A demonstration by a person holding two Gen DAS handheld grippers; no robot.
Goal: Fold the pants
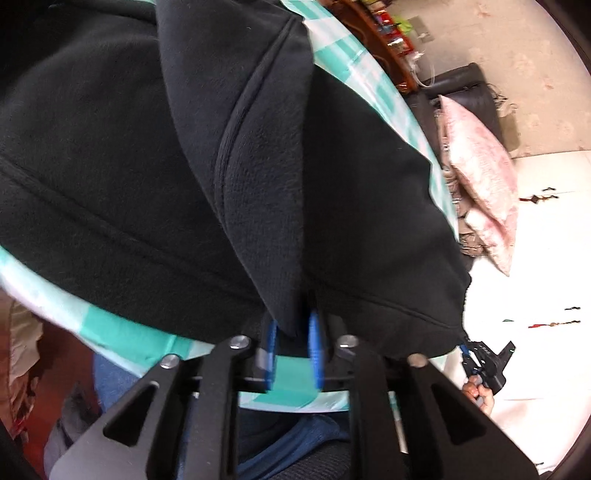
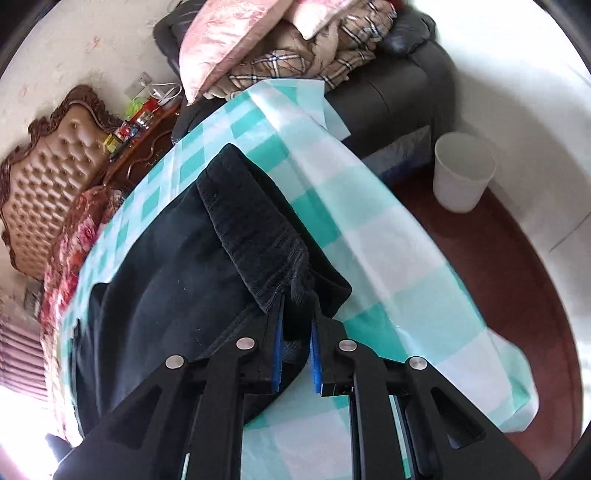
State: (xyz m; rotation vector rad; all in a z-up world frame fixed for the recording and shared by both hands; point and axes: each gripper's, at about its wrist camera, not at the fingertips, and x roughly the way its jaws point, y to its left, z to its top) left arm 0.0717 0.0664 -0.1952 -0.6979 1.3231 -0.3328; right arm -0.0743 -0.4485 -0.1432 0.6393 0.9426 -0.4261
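Black fleece pants [image 1: 147, 166] lie on a table with a teal and white checked cloth [image 1: 122, 332]. My left gripper [image 1: 293, 325] is shut on a fold of the pants at the near edge. The right gripper shows small in the left wrist view [image 1: 467, 349], gripping the pants' right corner. In the right wrist view my right gripper [image 2: 297, 306] is shut on the ribbed waistband [image 2: 255, 236] of the pants [image 2: 166, 277], with fabric between the blue pads [image 2: 277, 332]. The cloth [image 2: 388, 240] spreads to the right.
A dark sofa [image 2: 402, 81] with a pink pillow [image 2: 229, 33] and a plaid blanket [image 2: 295, 55] stands behind the table. A white bin [image 2: 461, 173] sits on the dark red floor at the right. A tufted headboard [image 2: 48, 173] and cluttered wooden nightstand [image 2: 140, 140] are at the left.
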